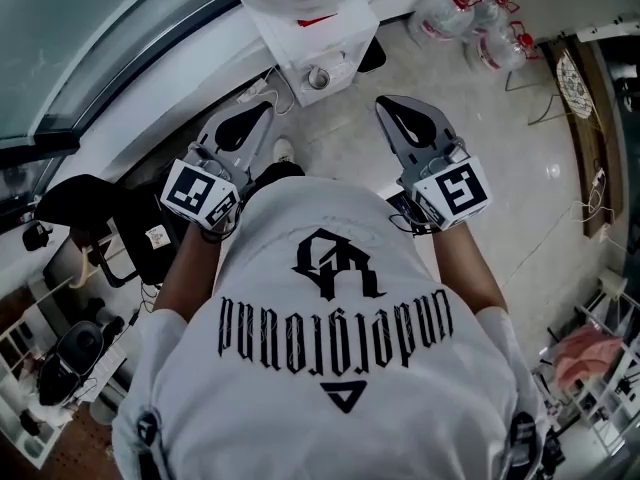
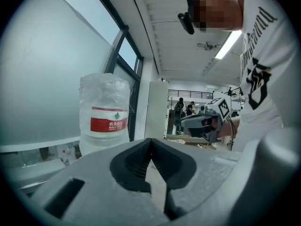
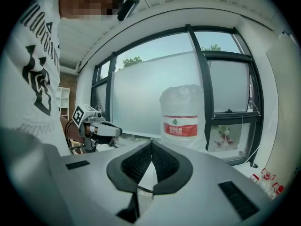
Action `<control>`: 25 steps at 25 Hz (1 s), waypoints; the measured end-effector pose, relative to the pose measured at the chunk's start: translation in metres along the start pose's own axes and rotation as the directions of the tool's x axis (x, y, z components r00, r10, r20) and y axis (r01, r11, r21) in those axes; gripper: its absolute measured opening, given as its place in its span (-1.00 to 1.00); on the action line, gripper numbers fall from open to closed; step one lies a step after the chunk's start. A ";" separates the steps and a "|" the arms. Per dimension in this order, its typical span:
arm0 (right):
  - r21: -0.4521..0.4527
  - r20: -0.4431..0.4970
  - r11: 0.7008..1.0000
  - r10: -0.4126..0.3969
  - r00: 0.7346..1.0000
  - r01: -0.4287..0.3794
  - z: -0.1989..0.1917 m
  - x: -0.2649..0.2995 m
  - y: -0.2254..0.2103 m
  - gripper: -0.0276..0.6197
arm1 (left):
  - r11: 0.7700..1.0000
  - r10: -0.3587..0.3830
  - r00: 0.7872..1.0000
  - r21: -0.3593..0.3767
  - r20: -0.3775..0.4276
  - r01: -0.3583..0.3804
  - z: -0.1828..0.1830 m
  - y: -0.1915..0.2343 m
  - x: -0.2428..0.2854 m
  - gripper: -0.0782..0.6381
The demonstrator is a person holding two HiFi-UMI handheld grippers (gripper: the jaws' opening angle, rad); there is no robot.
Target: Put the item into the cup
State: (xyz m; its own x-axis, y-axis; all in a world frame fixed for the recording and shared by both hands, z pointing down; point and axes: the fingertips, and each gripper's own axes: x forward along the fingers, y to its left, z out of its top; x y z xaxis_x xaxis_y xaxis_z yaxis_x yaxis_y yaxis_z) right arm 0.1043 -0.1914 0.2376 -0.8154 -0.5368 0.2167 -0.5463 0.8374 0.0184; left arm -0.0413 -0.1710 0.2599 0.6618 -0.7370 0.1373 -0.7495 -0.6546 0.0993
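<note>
**No item, no cup in frame: both grippers empty**

Item and cup: neither shows in any view, so I can't place them. The left gripper and right gripper both have their jaws pressed together on nothing. They sit side by side, near level, in front of the person's white printed T-shirt. This reads as a ready pose, not a reach, since there's no target yet. Ahead, a large clear plastic water bottle with a red label sits on a white dispenser by the frosted window. Likely not task objects.
</note>
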 end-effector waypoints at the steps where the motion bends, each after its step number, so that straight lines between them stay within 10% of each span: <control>1: -0.002 0.003 1.000 0.004 1.000 -0.004 0.001 -0.001 0.001 -0.87 | 1.000 0.006 1.000 -0.001 0.002 -0.006 0.001 -0.001 -0.002 -0.74; 17: 0.034 -0.030 0.997 0.072 0.997 -0.071 -0.017 -0.024 0.053 -0.87 | 0.995 0.089 0.996 -0.052 -0.018 -0.090 -0.013 -0.042 -0.072 -0.74; 25: 0.031 -0.034 0.999 0.044 0.998 -0.043 -0.016 -0.019 0.097 -0.87 | 0.999 0.005 1.000 -0.043 -0.029 -0.006 -0.023 -0.048 -0.105 -0.74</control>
State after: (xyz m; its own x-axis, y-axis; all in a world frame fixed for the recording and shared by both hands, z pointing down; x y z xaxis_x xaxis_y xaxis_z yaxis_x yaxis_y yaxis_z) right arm 0.0698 -0.0987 0.2509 -0.8319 -0.4952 0.2503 -0.5162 0.8562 -0.0214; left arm -0.0757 -0.0584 0.2629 0.6573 -0.7351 0.1661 -0.7537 -0.6421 0.1404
